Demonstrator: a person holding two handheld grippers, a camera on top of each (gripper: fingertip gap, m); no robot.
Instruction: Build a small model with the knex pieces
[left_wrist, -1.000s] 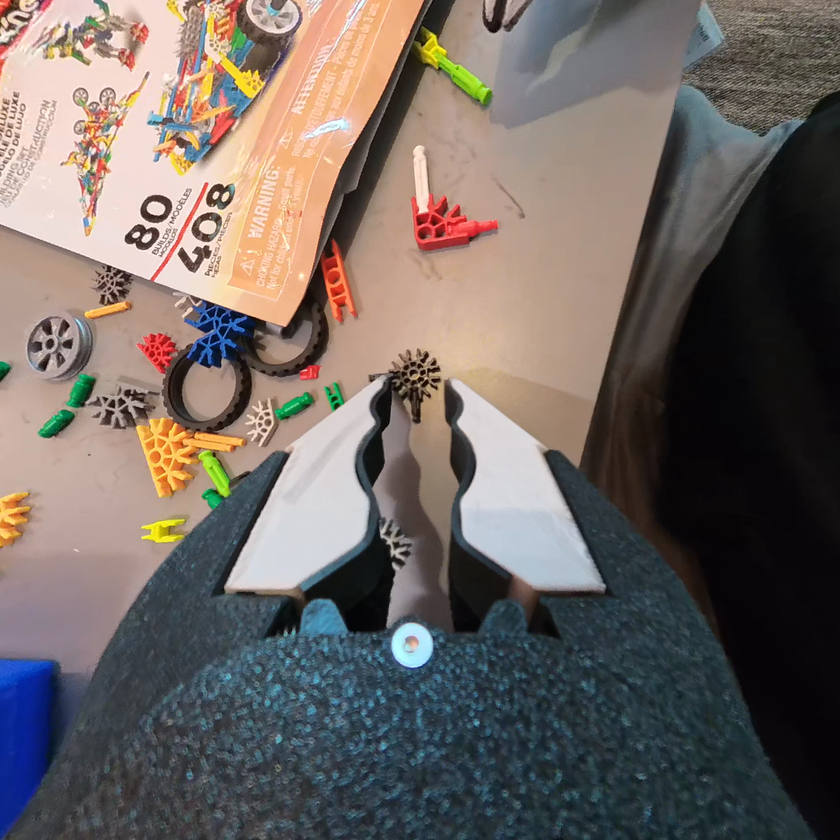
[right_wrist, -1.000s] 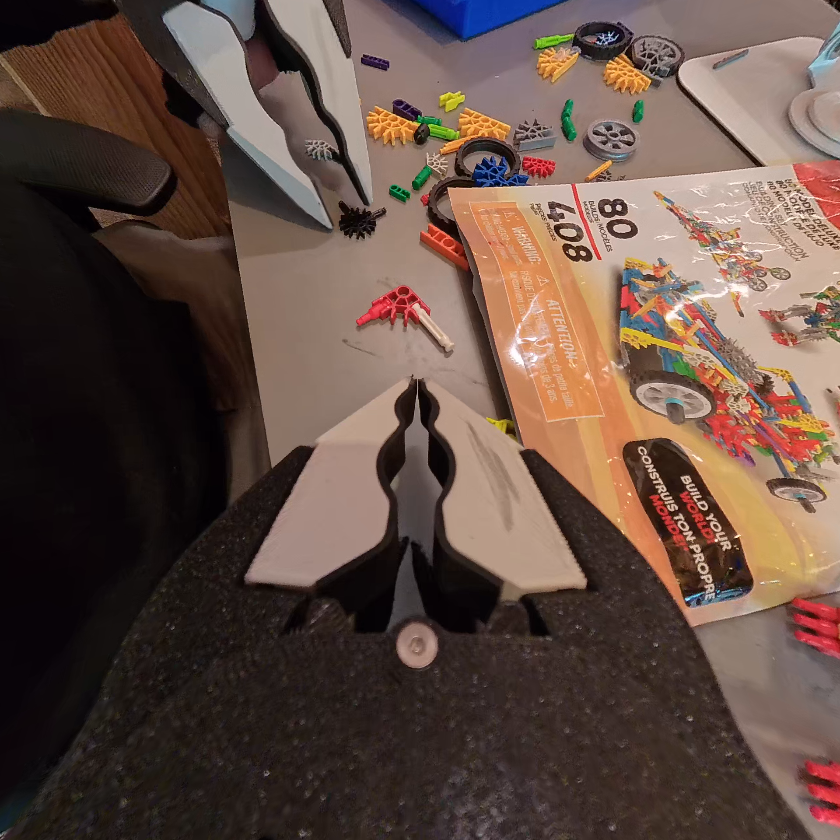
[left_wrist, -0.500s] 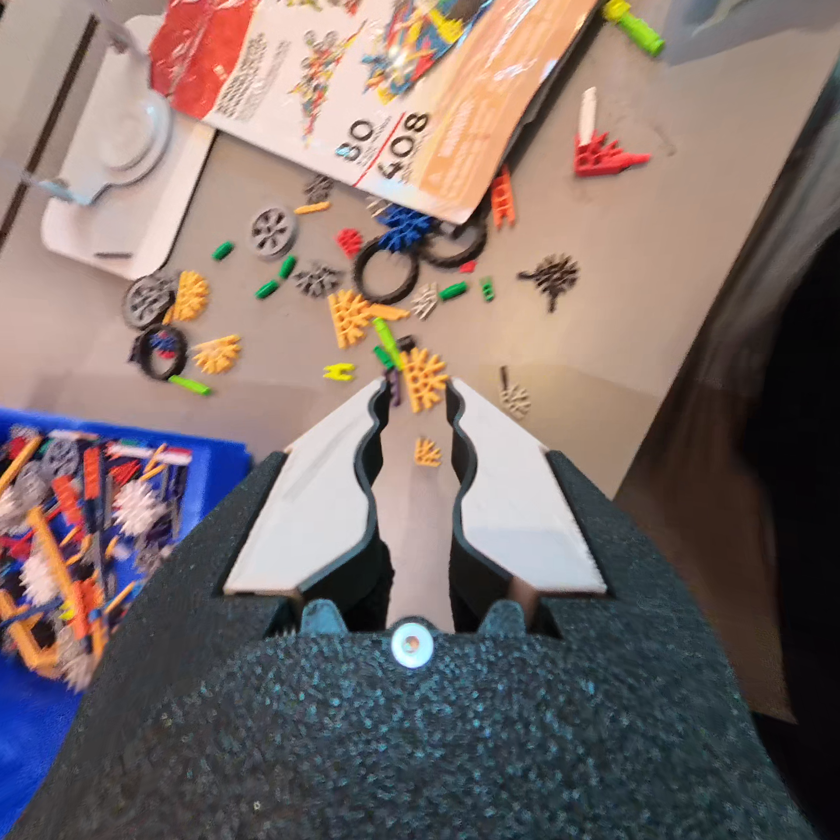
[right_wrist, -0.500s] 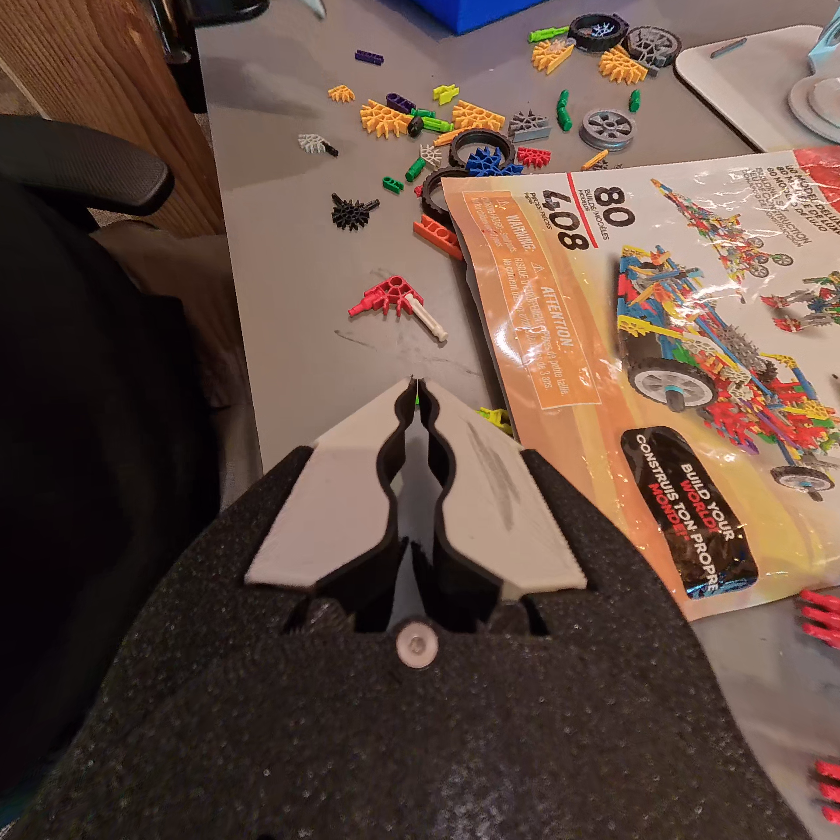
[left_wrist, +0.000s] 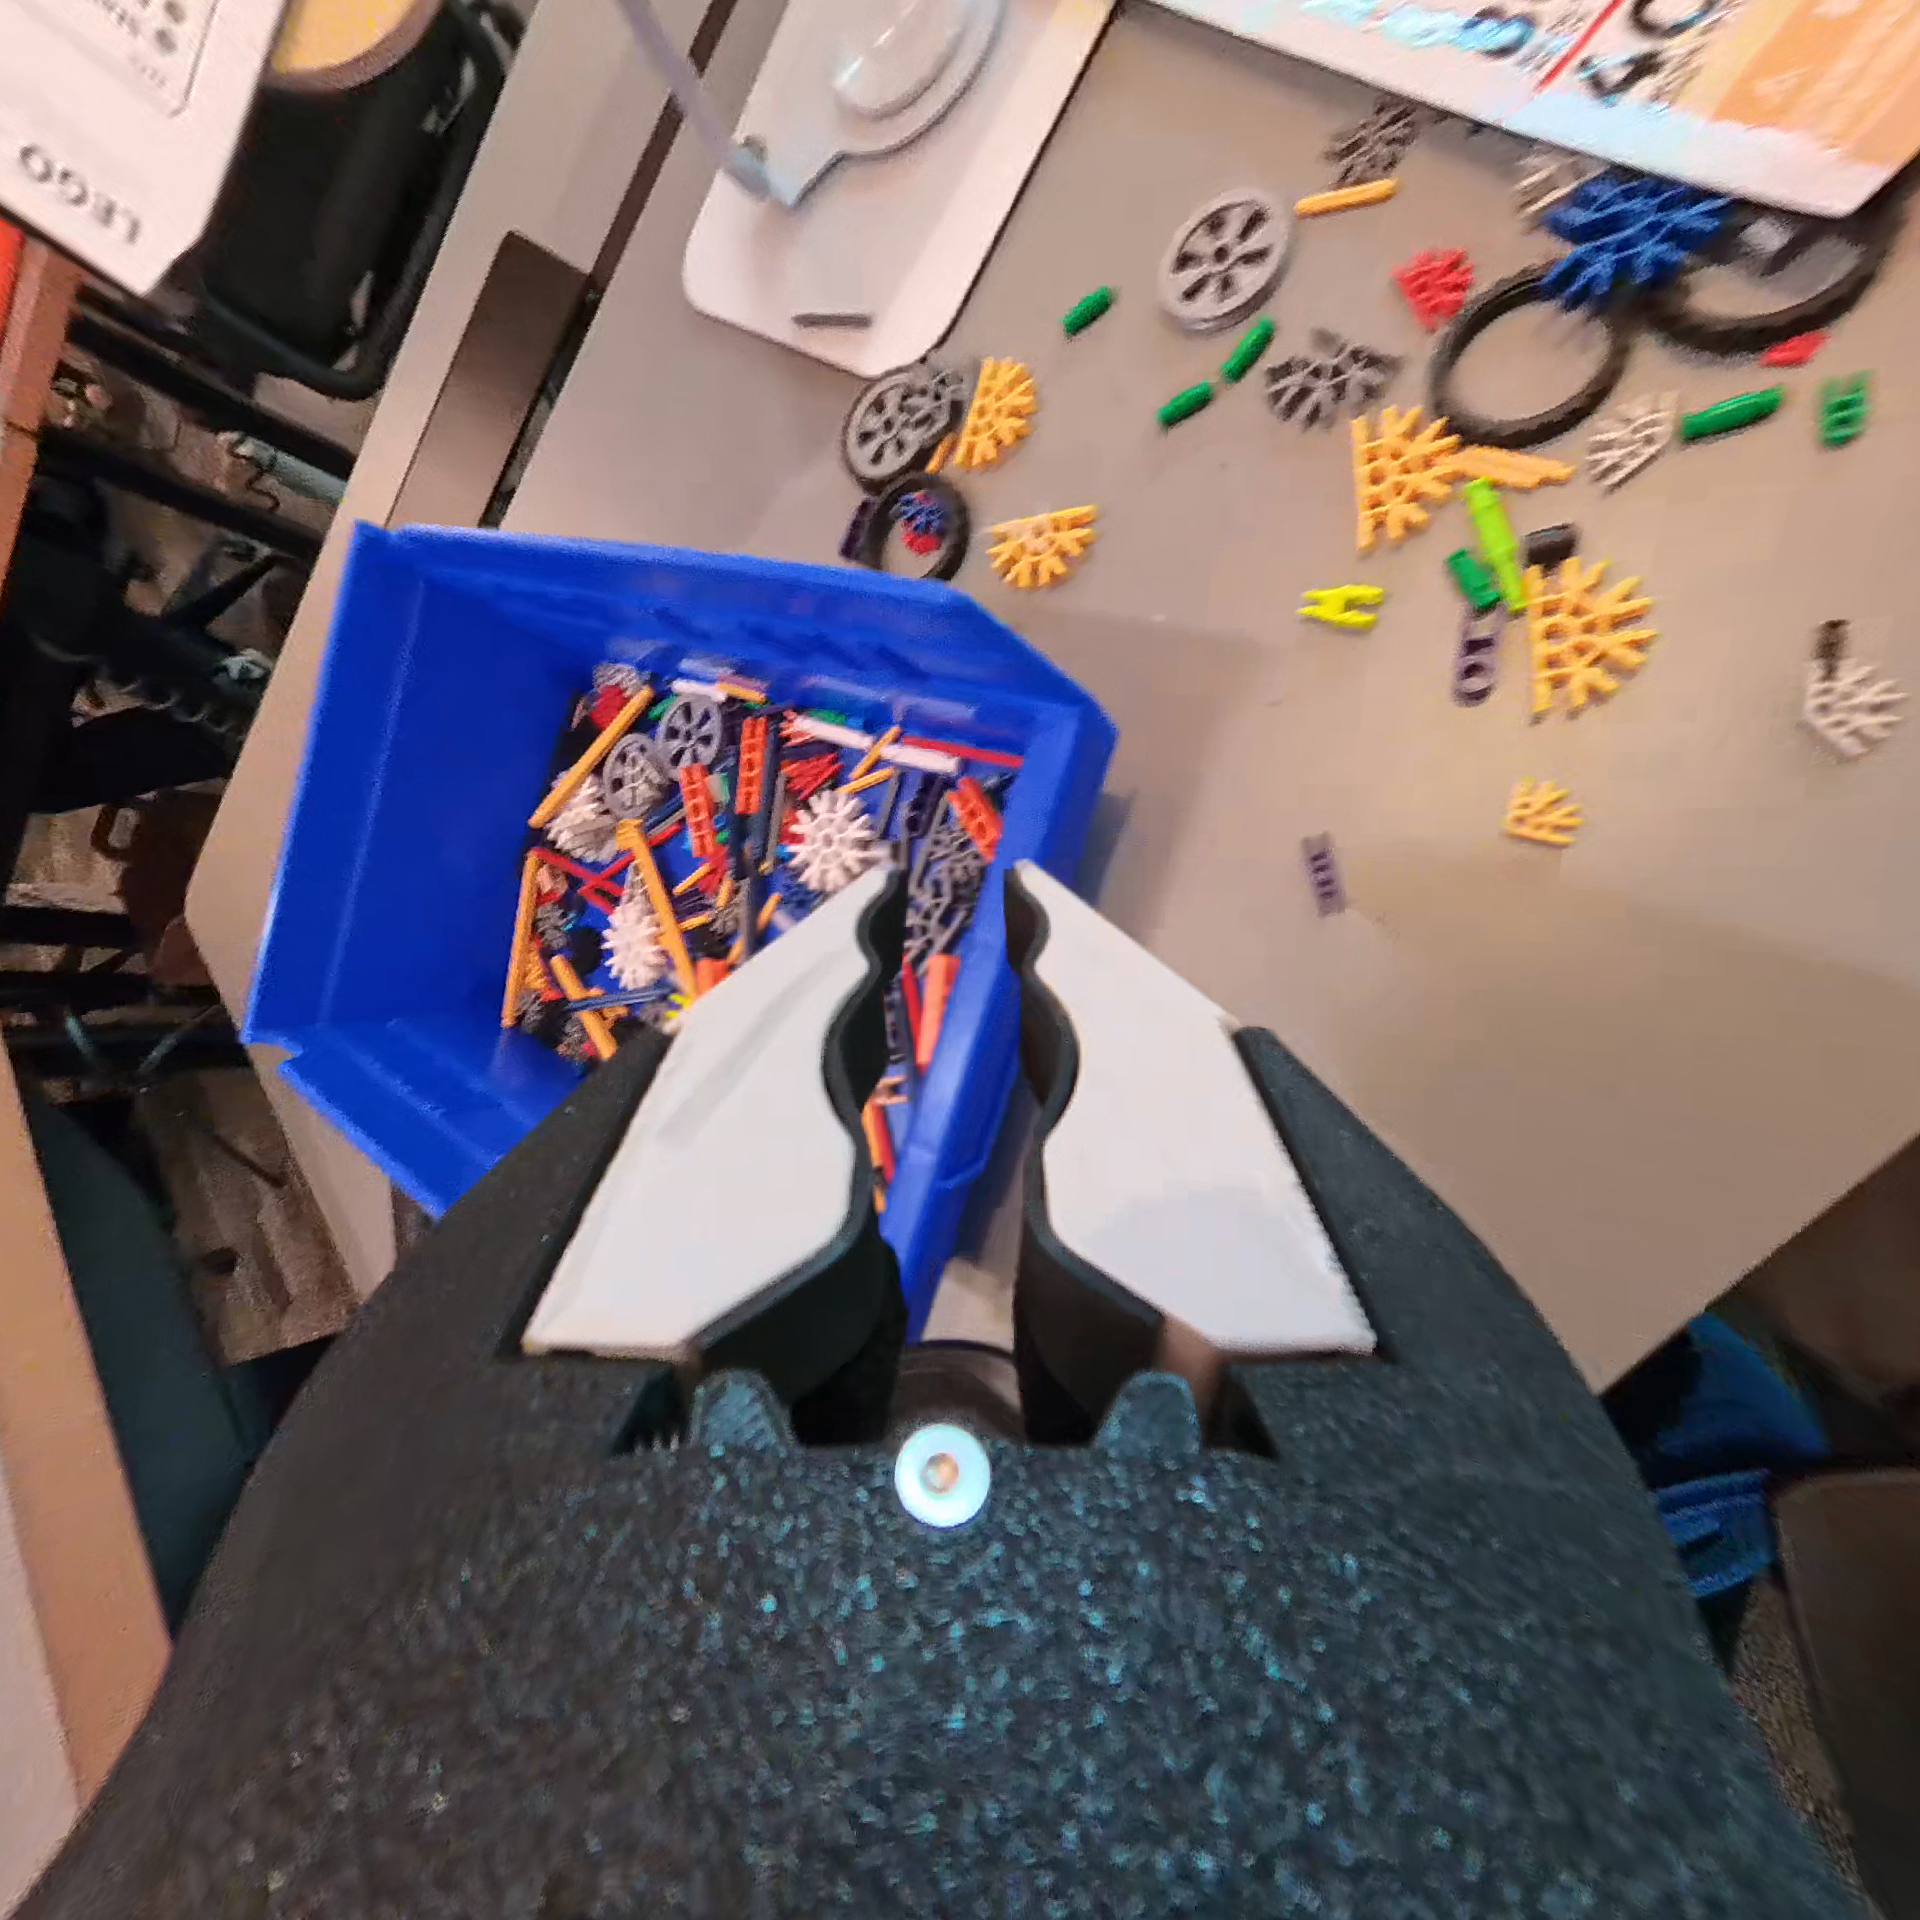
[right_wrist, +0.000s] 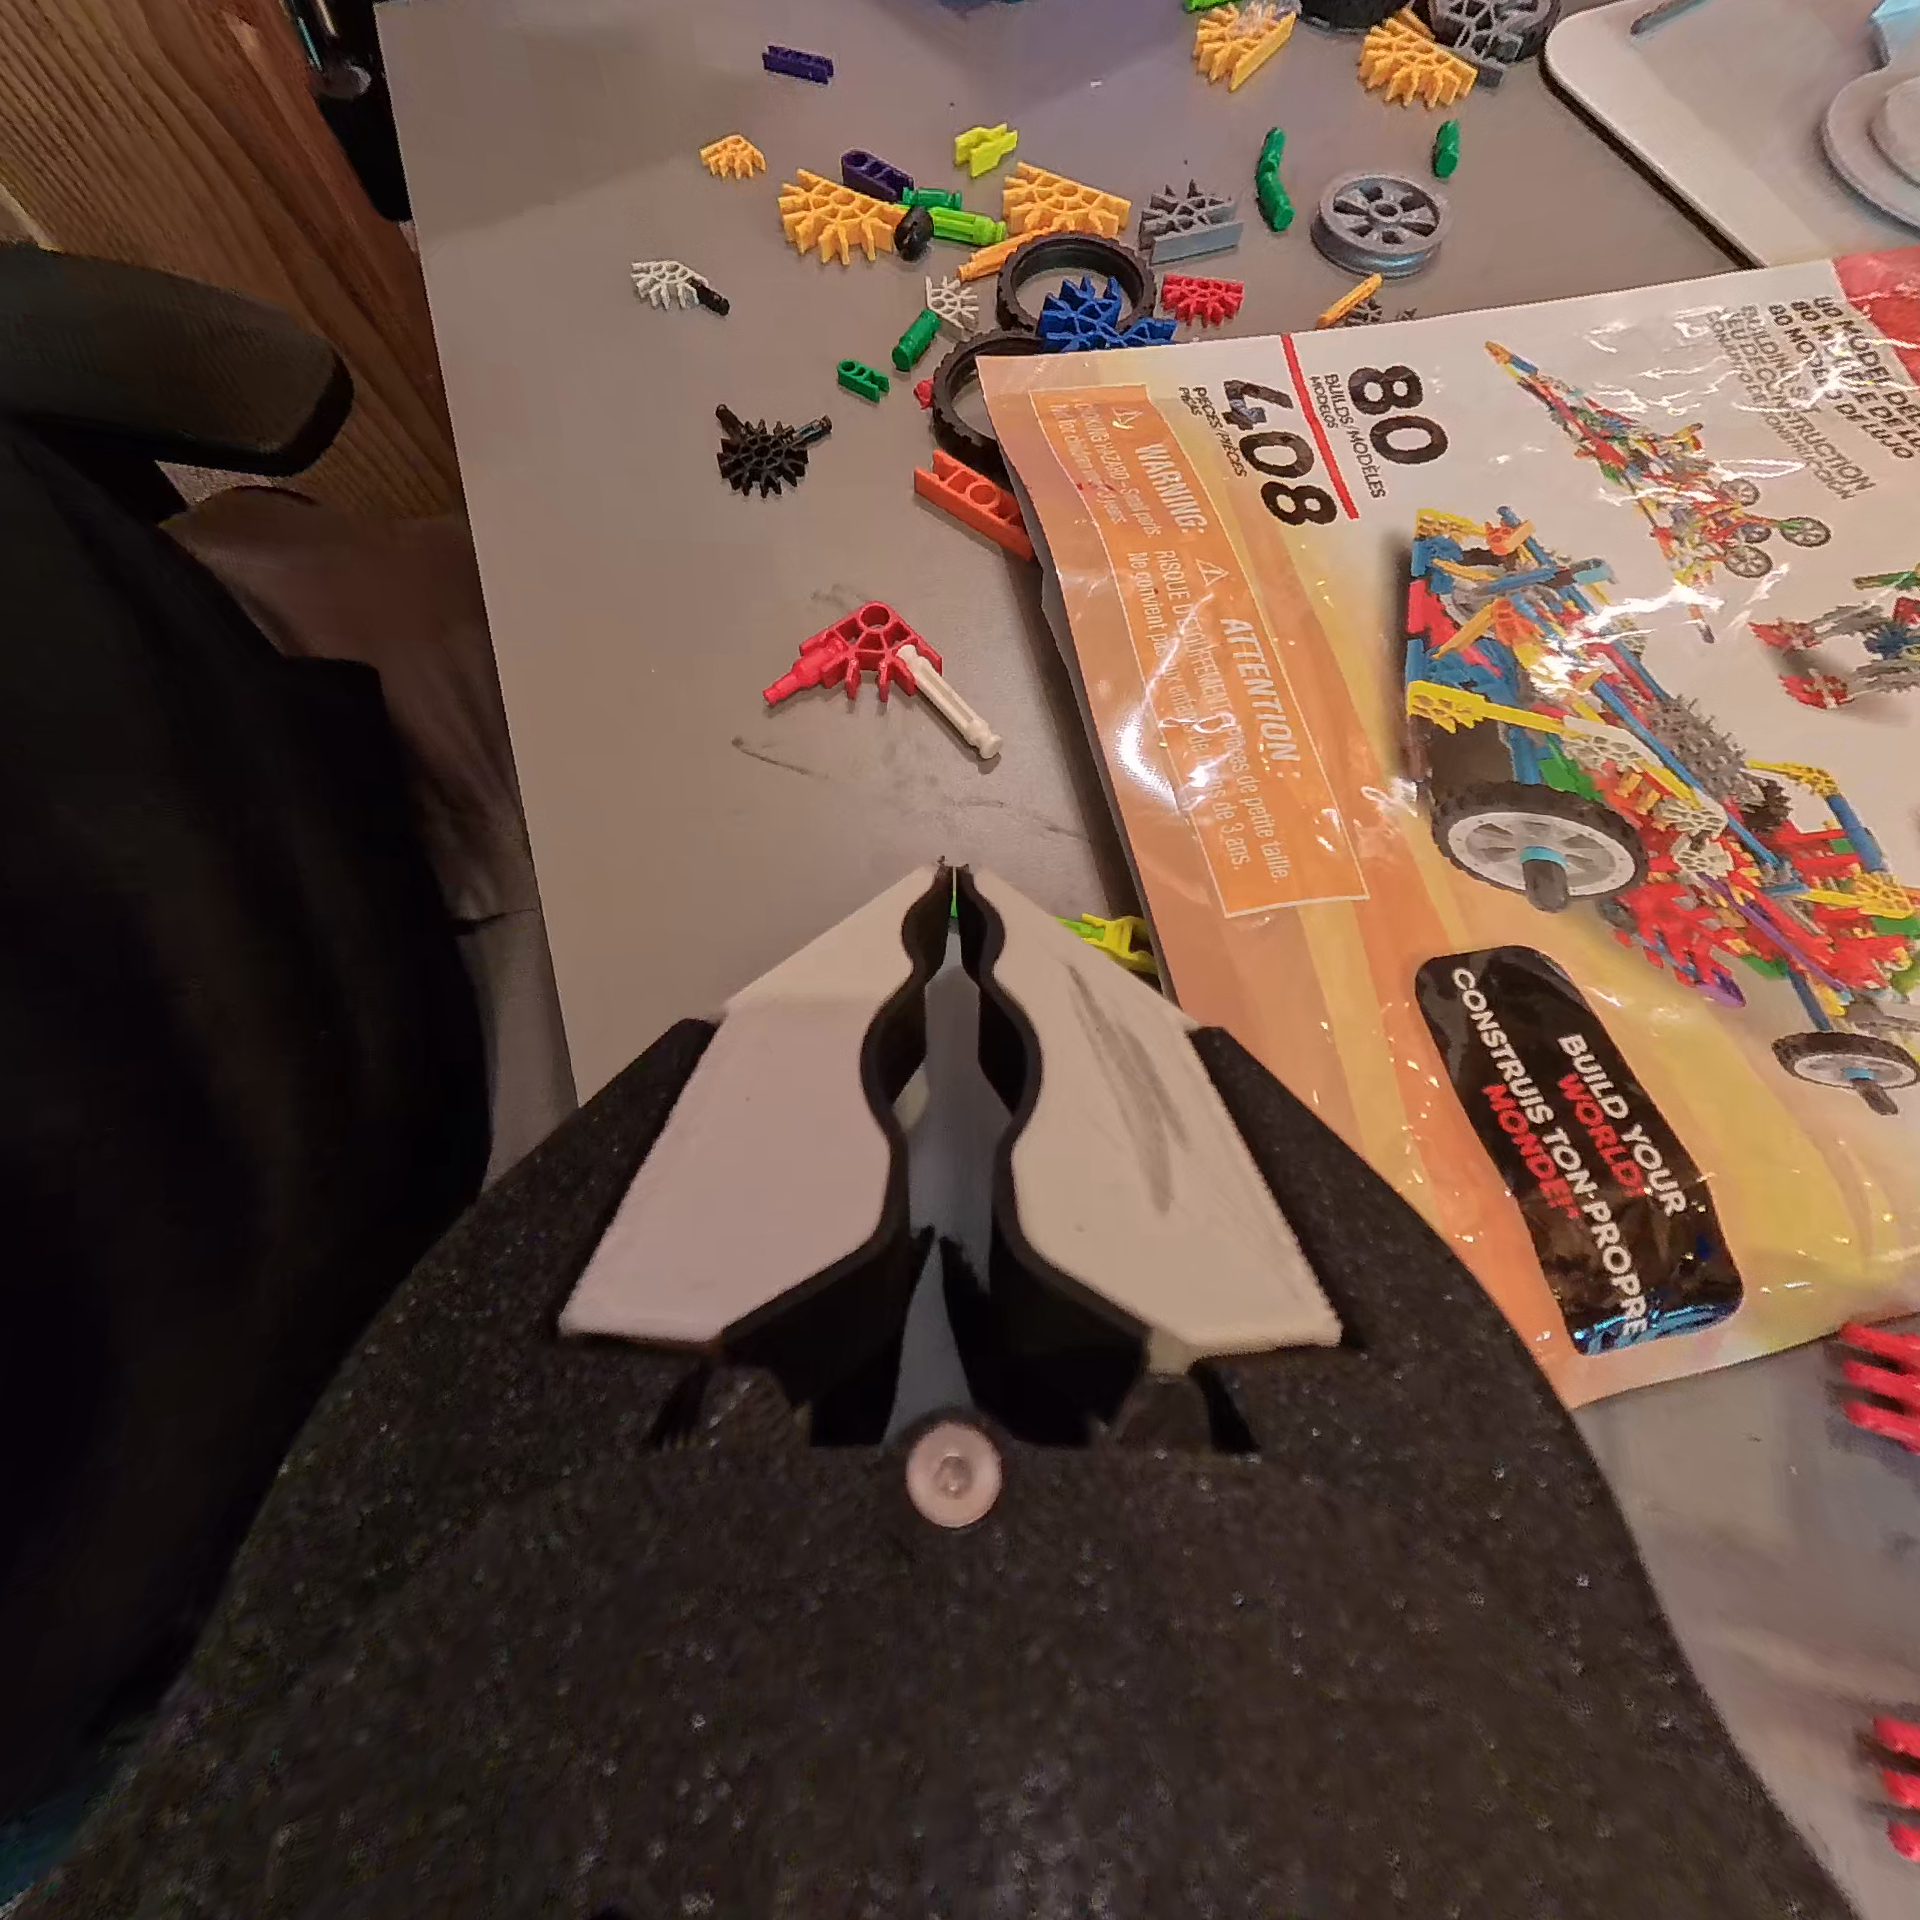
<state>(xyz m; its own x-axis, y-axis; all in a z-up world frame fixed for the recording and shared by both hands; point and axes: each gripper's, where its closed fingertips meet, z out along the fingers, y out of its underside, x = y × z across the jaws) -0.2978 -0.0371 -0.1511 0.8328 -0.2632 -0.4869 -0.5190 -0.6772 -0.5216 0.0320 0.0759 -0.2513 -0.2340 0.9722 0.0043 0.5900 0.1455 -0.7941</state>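
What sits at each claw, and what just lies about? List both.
At the claws:
- left claw, open, over the blue bin of pieces
- right claw, shut, beside a yellow-green piece at the printed bag's edge

Lying about:
- red connector with white rod
- black connector
- black tyre
- yellow connector

The left gripper (left_wrist: 948, 883) is held with its jaws parted, apparently empty in the blur, while the right gripper (right_wrist: 951, 871) has its jaws closed tip to tip.
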